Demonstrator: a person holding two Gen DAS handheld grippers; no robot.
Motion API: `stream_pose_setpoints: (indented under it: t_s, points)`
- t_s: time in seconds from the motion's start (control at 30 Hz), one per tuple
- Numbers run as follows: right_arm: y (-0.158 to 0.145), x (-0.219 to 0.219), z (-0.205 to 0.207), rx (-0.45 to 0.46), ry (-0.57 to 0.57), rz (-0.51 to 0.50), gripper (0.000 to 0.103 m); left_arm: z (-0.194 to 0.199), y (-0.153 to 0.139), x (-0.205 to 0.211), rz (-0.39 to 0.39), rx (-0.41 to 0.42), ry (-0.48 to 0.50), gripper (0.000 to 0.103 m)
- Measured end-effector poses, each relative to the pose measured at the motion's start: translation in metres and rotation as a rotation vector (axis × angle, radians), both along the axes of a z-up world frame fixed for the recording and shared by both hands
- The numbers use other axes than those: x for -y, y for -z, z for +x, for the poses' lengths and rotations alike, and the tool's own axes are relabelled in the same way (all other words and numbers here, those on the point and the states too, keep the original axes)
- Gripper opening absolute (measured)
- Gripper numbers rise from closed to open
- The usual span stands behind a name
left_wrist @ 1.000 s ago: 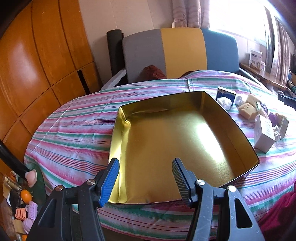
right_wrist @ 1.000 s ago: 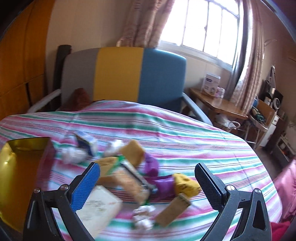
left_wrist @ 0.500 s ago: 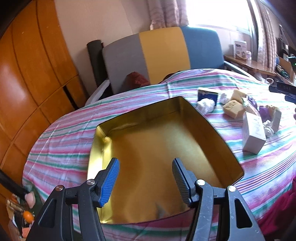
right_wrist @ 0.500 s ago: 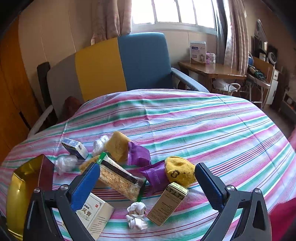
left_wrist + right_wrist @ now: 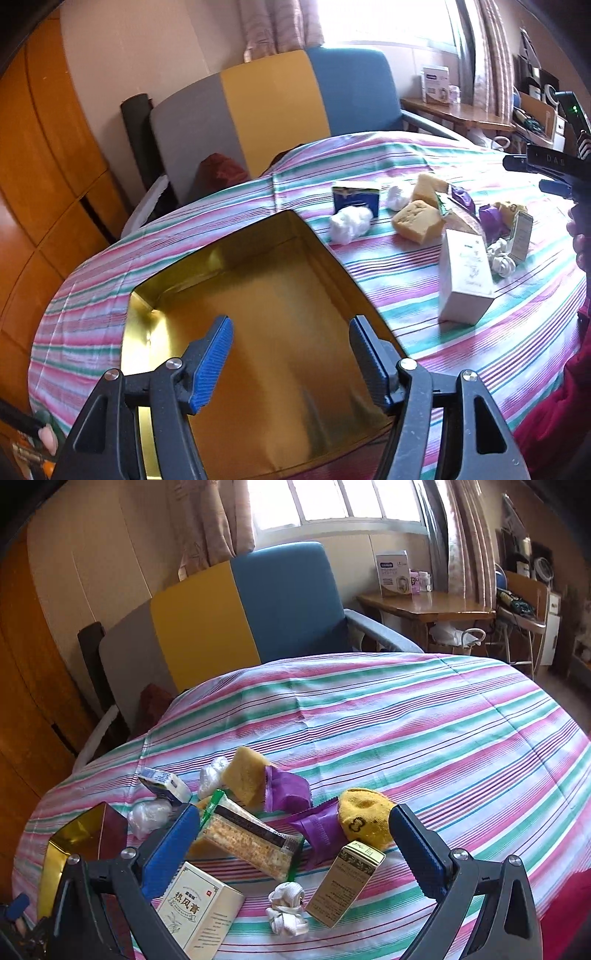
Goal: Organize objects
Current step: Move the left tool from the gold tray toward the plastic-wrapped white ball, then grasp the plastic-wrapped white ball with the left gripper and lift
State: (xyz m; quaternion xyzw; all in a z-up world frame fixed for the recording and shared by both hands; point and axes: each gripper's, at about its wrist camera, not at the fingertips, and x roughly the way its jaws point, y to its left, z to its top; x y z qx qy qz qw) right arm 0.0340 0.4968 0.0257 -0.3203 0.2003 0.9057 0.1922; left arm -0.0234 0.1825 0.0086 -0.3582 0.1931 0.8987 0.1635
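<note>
A gold tin box point(image 5: 155, 299) lies empty on the striped tablecloth, and my left gripper point(image 5: 290, 356) hovers over its near side, jaws opening with nothing between them. To the right lies a heap of small things: a white carton point(image 5: 466, 273), yellow sponges point(image 5: 417, 220), a blue packet point(image 5: 356, 198), purple wrappers point(image 5: 491, 218). My right gripper point(image 5: 290, 843) is open above that heap, over a cracker pack point(image 5: 247, 836), a purple wrapper point(image 5: 319, 830), a yellow sock point(image 5: 365, 818), a small gold-brown box point(image 5: 345, 882), a white knotted cloth point(image 5: 288, 908) and the white carton point(image 5: 203, 910). The tin's corner point(image 5: 79, 834) shows at the left.
A grey, yellow and blue armchair point(image 5: 240, 616) stands behind the table. Wooden cupboards point(image 5: 40, 155) line the left wall. A side table point(image 5: 424, 605) with a white box stands under the window. A person's red sleeve point(image 5: 554, 413) is at the right edge.
The left gripper swung right across the tin, bringing the heap into closer view, and its jaws widened. The right gripper rolled and settled over the heap, steady in the last half second.
</note>
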Motion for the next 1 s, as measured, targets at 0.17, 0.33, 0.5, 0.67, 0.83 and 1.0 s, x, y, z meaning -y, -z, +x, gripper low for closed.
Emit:
stream_pose_setpoints:
  t_s: [0.17,0.33,0.5,0.67,0.83,1.0]
  points:
    - [0.0,-0.002,0.001,-0.008,-0.004,-0.023,0.103,-0.01,0.0,-0.018,-0.013,0.009,0.044,0.066]
    - [0.0,-0.001,0.0,-0.009,-0.022,-0.036,0.103,-0.027,-0.001,-0.035,-0.013,0.026,0.098,0.066]
    - [0.004,0.003,-0.004,0.01,-0.053,-0.051,0.103,-0.055,-0.009,-0.053,0.007,0.055,0.193,0.066]
    - [0.006,0.004,-0.005,0.014,-0.074,-0.073,0.103,-0.094,-0.003,-0.087,-0.062,0.067,0.303,0.066]
    - [0.004,0.004,-0.004,0.0,-0.084,-0.087,0.103,-0.131,0.025,-0.12,-0.138,0.145,0.354,0.066]
    - [0.004,0.007,-0.007,0.0,-0.11,-0.09,0.103,-0.161,0.052,-0.145,-0.196,0.208,0.352,0.066]
